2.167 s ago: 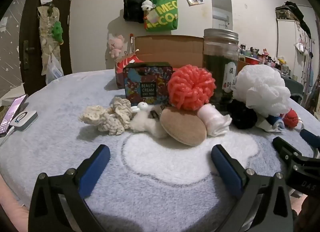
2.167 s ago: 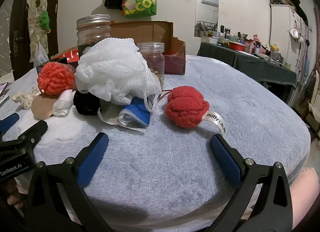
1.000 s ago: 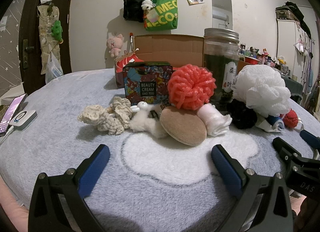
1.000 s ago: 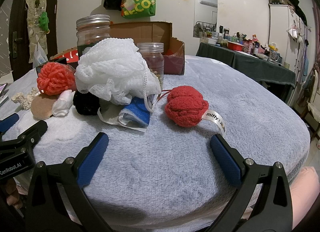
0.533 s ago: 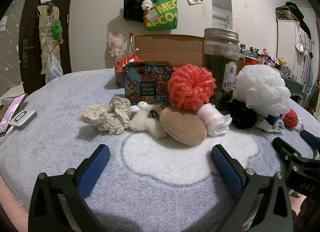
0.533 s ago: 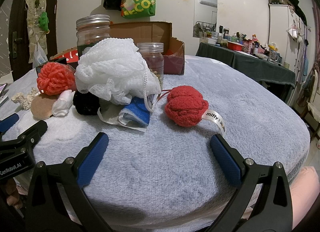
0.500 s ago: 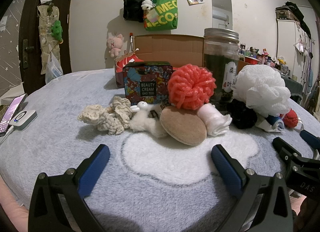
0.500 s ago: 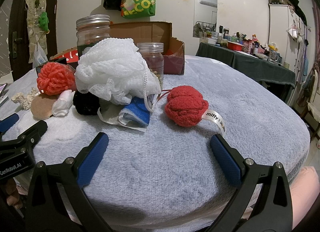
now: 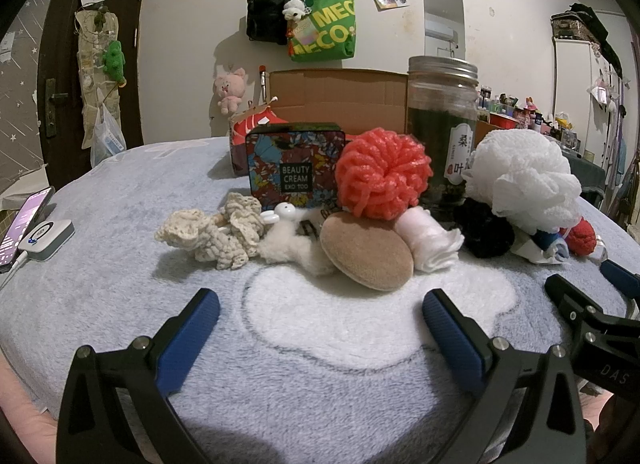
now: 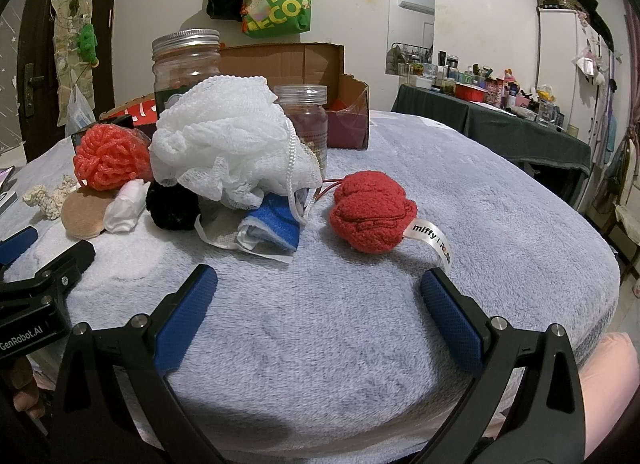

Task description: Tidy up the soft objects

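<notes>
Both tongs are hovering low over the near edge of the fleece-covered surface (image 9: 120, 304), levelled almost flat and aiming across it toward the far wall. The left tongs (image 9: 320, 314) are standing spread wide with nothing between the blue pads, facing a row of soft things in the middle of the surface. The right tongs (image 10: 318, 286) are likewise gaping and empty, and they are showing at the right border of the left wrist view.

In that row, from the left end, a cream crocheted scrunchie (image 9: 214, 232) is lying flat with its long axis running left to right. Just beside it, a white fluffy hair clip (image 9: 290, 242) is lying touching a tan round powder puff (image 9: 366, 250), which is tilting up, its flat face turned toward the left tongs. A rolled white cloth (image 9: 430, 240) is pointing its open end toward the near edge. A coral mesh bath pouf (image 9: 384, 172) is sitting above the puff, against a floral tin (image 9: 294, 164). A black scrunchie (image 10: 172, 204) is tucked under a white mesh bath pouf (image 10: 228, 144), which is leaning on 2 glass jars (image 10: 186, 60).

Toward the right edge, a red plush ball (image 10: 370, 216) is lying apart from the heap, its white tag trailing toward the right tongs.
</notes>
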Demonstrator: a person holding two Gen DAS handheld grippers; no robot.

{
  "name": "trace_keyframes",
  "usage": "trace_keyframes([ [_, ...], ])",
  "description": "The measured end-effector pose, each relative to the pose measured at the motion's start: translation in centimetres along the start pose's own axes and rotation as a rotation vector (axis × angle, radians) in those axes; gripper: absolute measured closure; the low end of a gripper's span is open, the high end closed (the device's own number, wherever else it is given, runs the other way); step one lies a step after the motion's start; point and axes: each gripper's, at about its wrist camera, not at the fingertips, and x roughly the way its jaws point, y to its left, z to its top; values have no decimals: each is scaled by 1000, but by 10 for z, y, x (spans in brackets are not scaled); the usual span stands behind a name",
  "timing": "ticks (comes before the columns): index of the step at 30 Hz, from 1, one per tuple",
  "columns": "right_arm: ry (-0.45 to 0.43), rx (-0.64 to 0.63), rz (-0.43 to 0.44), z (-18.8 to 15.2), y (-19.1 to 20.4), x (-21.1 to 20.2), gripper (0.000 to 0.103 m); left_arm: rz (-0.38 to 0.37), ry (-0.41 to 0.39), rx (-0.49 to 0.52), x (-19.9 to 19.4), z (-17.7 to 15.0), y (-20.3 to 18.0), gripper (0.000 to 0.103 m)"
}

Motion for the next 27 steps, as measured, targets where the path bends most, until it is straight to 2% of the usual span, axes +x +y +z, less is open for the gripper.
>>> trace_keyframes([
  [18,10,-5,15,0,0,1,0,-3,6,1,0,1,0,0],
  [23,28,-37,28,9,-3,-2,0,-49,33,-19,3,9,2,0],
  [27,4,-44,48,23,-10,-4,0,-71,-6,2,-1,17,3,0],
])
